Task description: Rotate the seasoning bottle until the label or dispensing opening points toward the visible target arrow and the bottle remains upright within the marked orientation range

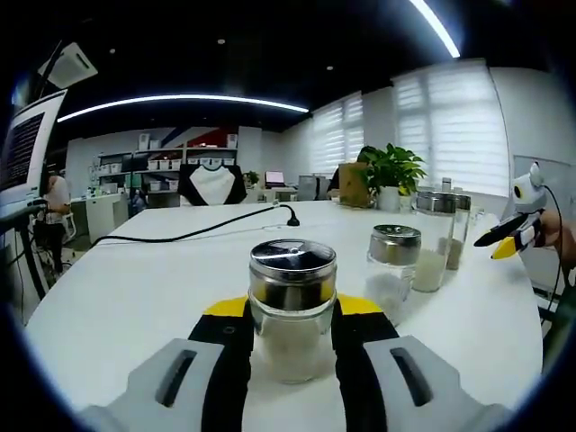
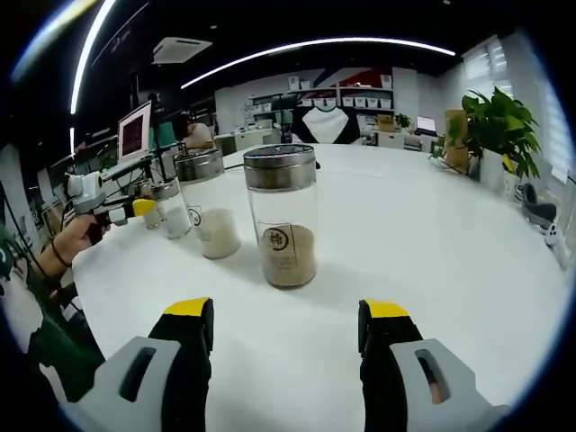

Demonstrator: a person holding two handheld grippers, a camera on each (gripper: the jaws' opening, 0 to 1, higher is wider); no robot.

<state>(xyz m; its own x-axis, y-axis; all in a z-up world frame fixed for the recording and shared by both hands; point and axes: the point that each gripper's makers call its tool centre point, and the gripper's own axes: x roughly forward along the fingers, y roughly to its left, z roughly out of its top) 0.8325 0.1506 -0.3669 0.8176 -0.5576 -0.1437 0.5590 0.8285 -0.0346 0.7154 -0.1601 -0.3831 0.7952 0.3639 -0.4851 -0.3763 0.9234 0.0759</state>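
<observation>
Jaws of the left gripper [image 1: 290,346] are seen at both sides of a small jar [image 1: 292,306], which stands upright on the white table [image 1: 117,297] directly ahead of that gripper. The jaw pads lie against or just beside the glass; a grasp is judged likely, though firm contact cannot be confirmed. The jar's long axis is vertical, running across the jaws' line of closure, so a turn about that axis would be made by rolling the hand. A slot is seen in the metal lid [image 1: 292,256]; its heading relative to any arrow cannot be told, and no arrow is made out on the table.

In the right gripper view, the right gripper [image 2: 286,328] is held open, nothing between its jaws. A tall jar [image 2: 282,216] with brown contents and a small label facing the camera stands ahead of it, near but apart. Two more jars [image 2: 205,205] are noted beyond, toward the left gripper, which is seen held in a hand [image 2: 70,236].

The left hand is judged to be the working one, being at its jar already. Tilt during rotation is judged the main risk.
</observation>
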